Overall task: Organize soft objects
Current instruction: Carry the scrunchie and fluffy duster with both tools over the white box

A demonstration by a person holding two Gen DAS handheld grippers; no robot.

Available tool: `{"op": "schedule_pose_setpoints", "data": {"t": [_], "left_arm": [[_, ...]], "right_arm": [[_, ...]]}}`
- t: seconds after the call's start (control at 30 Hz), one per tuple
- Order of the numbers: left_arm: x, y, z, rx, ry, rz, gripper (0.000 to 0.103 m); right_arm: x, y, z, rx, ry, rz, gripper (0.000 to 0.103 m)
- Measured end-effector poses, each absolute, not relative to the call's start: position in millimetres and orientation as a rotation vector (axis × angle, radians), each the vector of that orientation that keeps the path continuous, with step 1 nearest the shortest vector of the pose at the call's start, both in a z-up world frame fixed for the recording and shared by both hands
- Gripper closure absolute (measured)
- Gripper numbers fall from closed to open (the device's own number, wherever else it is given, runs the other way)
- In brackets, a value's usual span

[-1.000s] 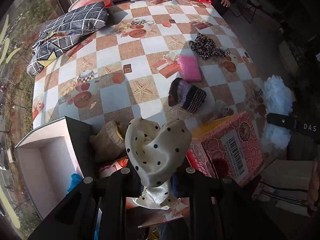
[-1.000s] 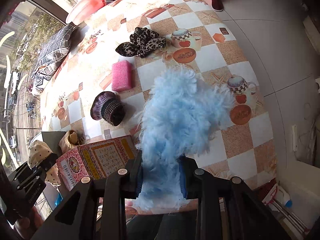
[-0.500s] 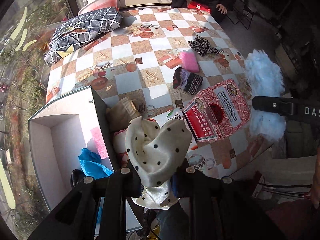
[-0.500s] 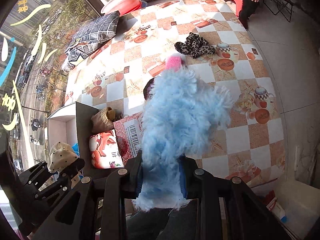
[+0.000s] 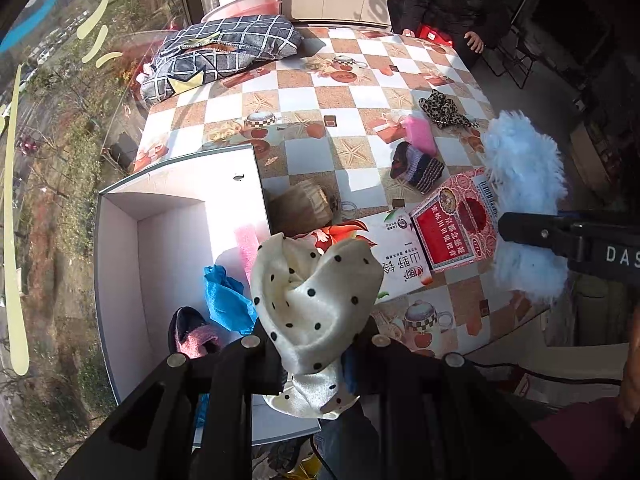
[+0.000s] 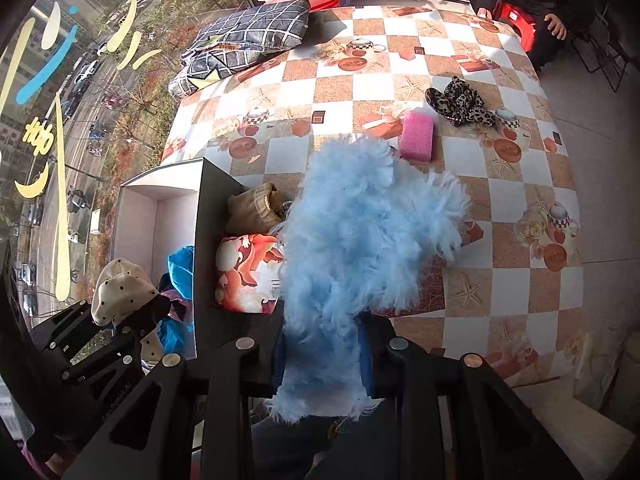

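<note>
My left gripper (image 5: pixel 310 354) is shut on a cream polka-dot cloth (image 5: pixel 316 296), held above the near right part of an open white box (image 5: pixel 120 264). The box holds a blue cloth (image 5: pixel 226 300), a pink foam piece (image 5: pixel 246 240) and a dark pink-lined slipper (image 5: pixel 190 332). My right gripper (image 6: pixel 324 354) is shut on a fluffy light-blue plush (image 6: pixel 360 248), which hides much of the table below it. In the right wrist view the polka-dot cloth (image 6: pixel 120 288) and left gripper (image 6: pixel 136 316) sit at lower left over the box (image 6: pixel 138 216).
On the checkered table (image 5: pixel 340 96) lie a pink sponge (image 5: pixel 418 138), a leopard-print scrunchie (image 5: pixel 442 110), a striped knit hat (image 5: pixel 418 166), a tan knit item (image 5: pixel 302 208), a red carton (image 5: pixel 456 224) and a grey checked cushion (image 5: pixel 228 50). A person (image 5: pixel 452 0) sits at the far end.
Both grippers have moved left and up with their loads. The polka-dot cloth now hangs over the white box, whose inside has come into view; the blue plush has followed toward the box.
</note>
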State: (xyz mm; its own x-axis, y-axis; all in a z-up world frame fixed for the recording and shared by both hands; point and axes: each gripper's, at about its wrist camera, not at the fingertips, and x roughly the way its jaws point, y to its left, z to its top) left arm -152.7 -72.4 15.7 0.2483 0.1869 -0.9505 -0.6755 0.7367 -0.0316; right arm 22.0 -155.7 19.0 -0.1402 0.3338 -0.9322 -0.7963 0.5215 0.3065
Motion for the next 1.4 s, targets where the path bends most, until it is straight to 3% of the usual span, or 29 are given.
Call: {"op": "schedule_pose_setpoints", "data": {"t": [1.4], "left_arm": [[-222, -47, 19, -0.616, 1.110, 0.790, 0.081]], "right_arm": [[-52, -96, 26, -0.658, 1.320, 1.216, 0.073]]}}
